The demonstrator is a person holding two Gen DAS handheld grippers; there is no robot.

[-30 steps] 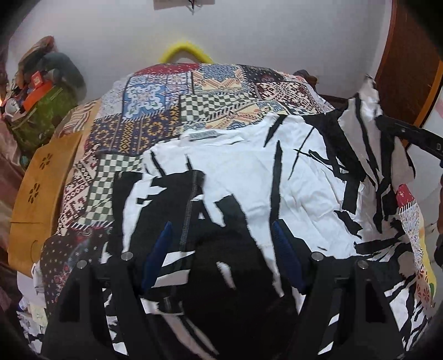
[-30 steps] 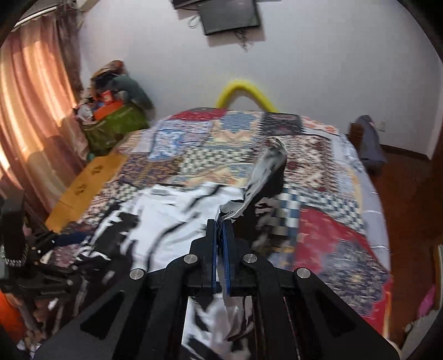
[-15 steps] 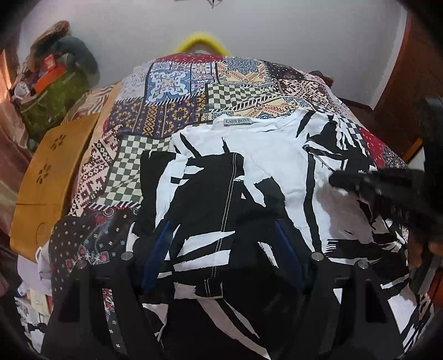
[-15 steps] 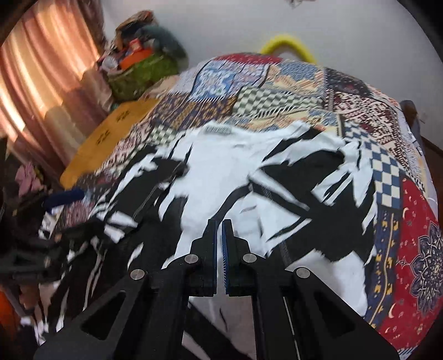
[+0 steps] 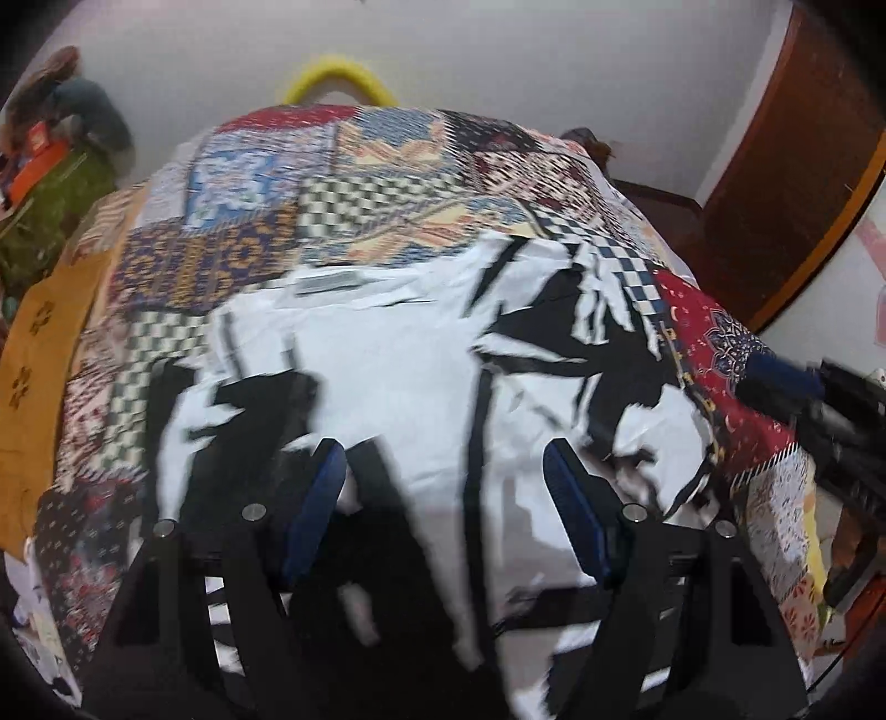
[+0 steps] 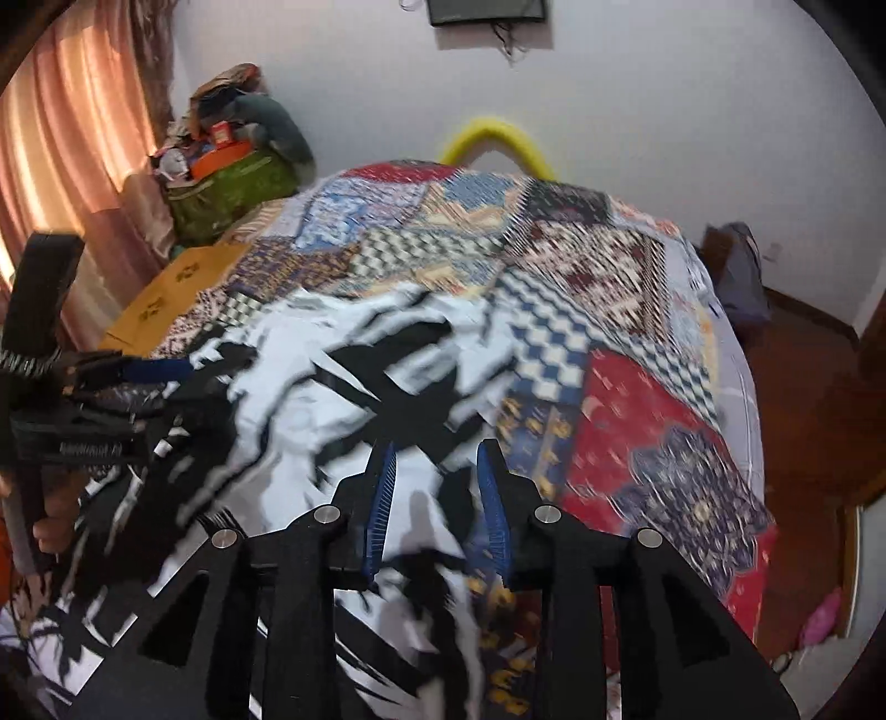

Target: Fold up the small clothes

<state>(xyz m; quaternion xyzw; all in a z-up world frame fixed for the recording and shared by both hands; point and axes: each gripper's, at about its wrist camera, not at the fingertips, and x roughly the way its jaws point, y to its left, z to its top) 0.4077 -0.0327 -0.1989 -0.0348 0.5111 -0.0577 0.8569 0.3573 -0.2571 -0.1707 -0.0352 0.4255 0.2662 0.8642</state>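
A white-walled bedroom holds a bed covered by a patchwork bedspread (image 5: 343, 221) of checks, florals and red panels. A yellow curved hoop (image 6: 498, 141) shows behind the far end of the bed, and a heap of bags and clutter (image 6: 232, 166) sits in the far left corner beside a pink curtain (image 6: 66, 166). A dark screen (image 6: 487, 11) hangs high on the wall.

A black-and-white patterned shirt (image 5: 398, 376) lies spread on the near part of the bedspread, its neck label (image 5: 326, 283) toward the far end. Both pictures are blurred.

The left gripper (image 5: 443, 487) hangs over the near middle of the shirt with its blue-padded jaws wide apart and nothing clamped between them. The right gripper (image 6: 437, 476) is over the shirt's right edge, where cloth meets bedspread. Its jaws have just been opening and now stand narrowly apart; the shirt lies below the gap, not pinched. In the right wrist view the left gripper appears at the left edge, held by a hand (image 6: 47, 531).
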